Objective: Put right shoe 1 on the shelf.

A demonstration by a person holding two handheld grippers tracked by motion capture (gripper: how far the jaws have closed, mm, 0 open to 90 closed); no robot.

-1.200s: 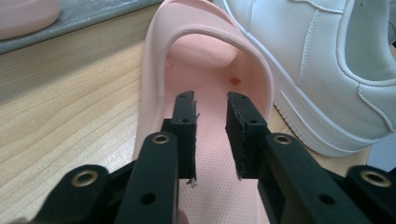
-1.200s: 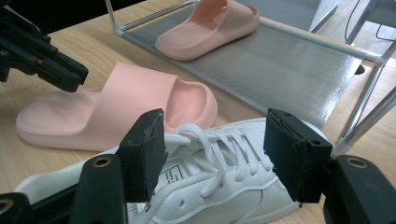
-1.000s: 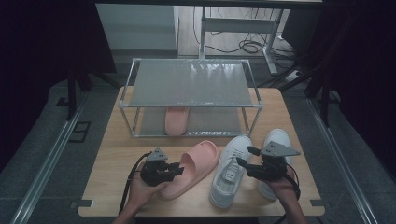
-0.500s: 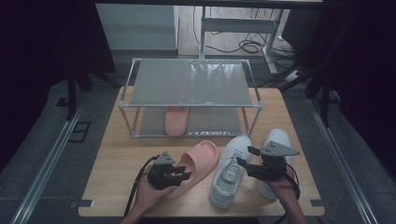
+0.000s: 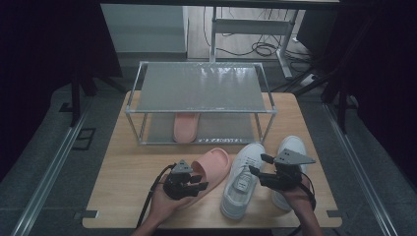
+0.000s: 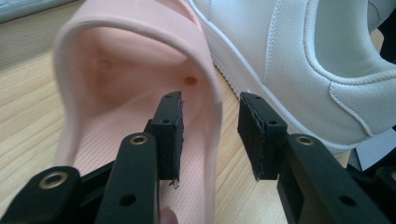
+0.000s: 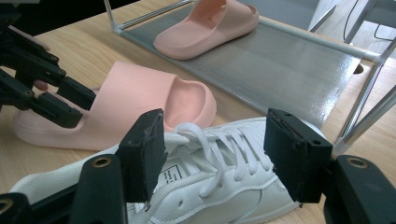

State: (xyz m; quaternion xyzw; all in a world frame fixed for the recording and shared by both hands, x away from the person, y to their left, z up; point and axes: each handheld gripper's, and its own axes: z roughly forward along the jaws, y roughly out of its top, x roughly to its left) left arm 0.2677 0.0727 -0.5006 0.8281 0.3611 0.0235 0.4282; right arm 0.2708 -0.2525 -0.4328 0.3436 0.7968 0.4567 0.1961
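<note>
A pink slipper (image 5: 212,166) lies on the wooden table (image 5: 133,172) beside a pair of white sneakers (image 5: 243,179). My left gripper (image 6: 211,105) straddles the slipper's (image 6: 116,70) side wall near the heel, one jaw inside and one outside. Its jaws have just been opening, and the pads stand clear of the wall. In the high view it (image 5: 200,181) sits at the slipper's near end. My right gripper (image 7: 215,126) hangs open over the laces of the nearer sneaker (image 7: 224,186), touching nothing; in the high view it (image 5: 259,164) lies between the two sneakers.
A metal two-tier shoe rack (image 5: 201,86) stands at the back of the table. The matching pink slipper (image 5: 186,127) rests on its lower shelf. The second white sneaker (image 5: 291,147) lies at the right, partly under my right hand.
My left gripper has shifted right, onto the heel end of the pink slipper. The right gripper, slipper and sneakers have stayed where they were.
</note>
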